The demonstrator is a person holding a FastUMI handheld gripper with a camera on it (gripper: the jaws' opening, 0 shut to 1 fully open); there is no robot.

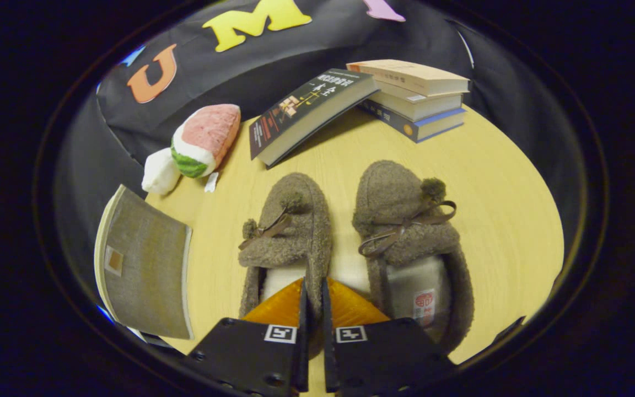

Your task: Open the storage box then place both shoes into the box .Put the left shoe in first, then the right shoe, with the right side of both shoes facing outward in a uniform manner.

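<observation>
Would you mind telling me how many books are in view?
4. Three sit stacked at the table's far side, and a dark one leans against that stack. Others may be hidden. The hand-held gripper pinches the left slipper's edge.

Gripper (313, 300) fingers pinch left shoe (287, 242) wall; right shoe (411, 242) crowds alongside; bare table (510, 220) further right.

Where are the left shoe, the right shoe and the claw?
left shoe (295, 220): gripper view, on its fuzzy toe, just ahead of the claw.
right shoe (405, 212): gripper view, on its toe above the bow.
claw (313, 300): gripper view, midway between the fingertips, nearly closed at the left shoe's inner edge.
</observation>
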